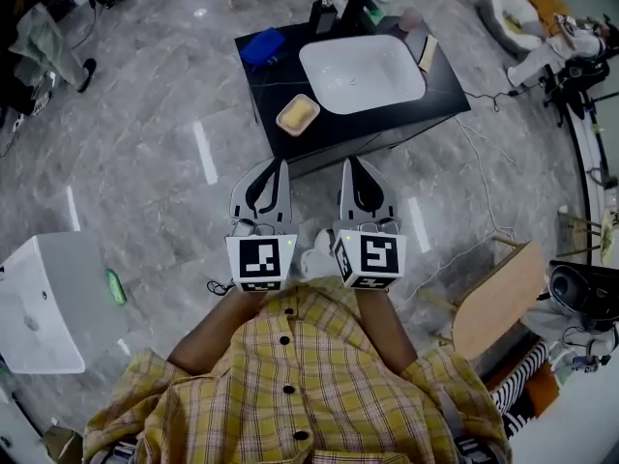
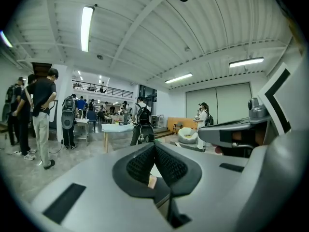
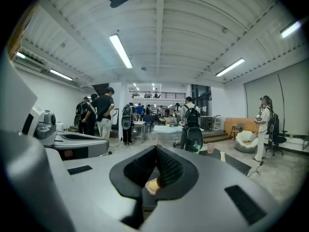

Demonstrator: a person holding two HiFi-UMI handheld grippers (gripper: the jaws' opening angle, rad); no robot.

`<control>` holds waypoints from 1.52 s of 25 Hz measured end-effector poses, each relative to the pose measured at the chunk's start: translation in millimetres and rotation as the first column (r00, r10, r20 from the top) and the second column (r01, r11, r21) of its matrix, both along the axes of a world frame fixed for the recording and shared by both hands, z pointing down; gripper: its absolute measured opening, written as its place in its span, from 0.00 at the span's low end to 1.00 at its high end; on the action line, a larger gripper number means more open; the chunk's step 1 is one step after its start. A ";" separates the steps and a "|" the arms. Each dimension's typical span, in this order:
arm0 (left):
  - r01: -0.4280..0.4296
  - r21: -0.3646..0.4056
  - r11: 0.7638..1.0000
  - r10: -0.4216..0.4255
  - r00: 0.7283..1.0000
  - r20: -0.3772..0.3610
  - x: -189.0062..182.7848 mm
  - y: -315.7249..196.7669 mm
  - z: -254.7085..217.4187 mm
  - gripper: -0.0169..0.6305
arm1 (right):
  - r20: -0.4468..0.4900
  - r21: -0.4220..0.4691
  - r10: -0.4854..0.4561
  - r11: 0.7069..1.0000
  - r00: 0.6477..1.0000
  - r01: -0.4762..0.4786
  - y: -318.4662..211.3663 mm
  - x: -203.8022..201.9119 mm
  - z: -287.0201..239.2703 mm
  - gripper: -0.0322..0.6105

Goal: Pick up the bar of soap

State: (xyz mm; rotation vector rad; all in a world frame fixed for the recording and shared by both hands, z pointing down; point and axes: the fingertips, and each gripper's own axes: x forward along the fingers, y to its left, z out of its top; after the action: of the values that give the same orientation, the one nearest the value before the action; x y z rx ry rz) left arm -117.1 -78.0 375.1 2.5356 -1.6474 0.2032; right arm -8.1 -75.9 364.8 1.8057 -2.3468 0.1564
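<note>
A yellow bar of soap [image 1: 298,114] lies in a pale dish at the near left corner of a black table [image 1: 334,129]. My left gripper [image 1: 281,163] and right gripper [image 1: 347,162] are held side by side close to the person's chest, over the floor just short of the table, and both point toward it. Each is shut with nothing held. In the left gripper view the ribbed pads of the left gripper [image 2: 154,144] meet at the tip. The right gripper view shows the right gripper [image 3: 156,148] with its pads closed the same way.
A white basin [image 1: 361,72] fills the middle of the table, with a blue cloth [image 1: 261,46] at its far left corner. A white box [image 1: 44,303] stands on the floor at the left and a wooden chair [image 1: 498,298] at the right. Several people [image 2: 41,115] stand in the hall.
</note>
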 end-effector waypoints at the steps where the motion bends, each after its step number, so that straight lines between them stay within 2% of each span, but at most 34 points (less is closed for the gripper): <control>1: 0.005 0.002 1.000 -0.005 1.000 -0.002 -1.2 -1.6 -0.9 0.05 | 0.001 0.002 0.001 1.000 1.000 -0.001 -1.9 -0.9 -1.4 0.08; 8: 0.028 -0.002 1.000 -0.028 1.000 -0.014 -3.2 -17.5 5.0 0.05 | -0.004 -0.005 -0.029 1.000 1.000 0.029 -17.2 -4.1 7.5 0.08; 21: 0.057 0.030 0.998 -0.058 0.997 0.043 24.0 -85.5 5.2 0.05 | 0.041 0.039 -0.116 0.993 0.992 0.115 -90.4 15.0 10.2 0.08; 29: 0.079 0.005 0.997 -0.080 0.994 0.074 47.2 -141.6 16.0 0.05 | 0.075 0.029 -0.176 0.984 0.981 0.174 -143.5 26.6 16.7 0.08; 38: 0.063 -0.055 0.997 -0.056 0.991 0.120 77.1 -182.9 32.7 0.05 | 0.115 0.015 -0.202 0.979 0.973 0.202 -188.4 50.2 25.2 0.08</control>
State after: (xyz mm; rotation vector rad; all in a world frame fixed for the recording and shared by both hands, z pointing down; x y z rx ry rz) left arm -40.0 -260.9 407.7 2.4717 -1.7293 0.3980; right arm 42.1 -264.3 390.0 1.5853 -2.5945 0.2356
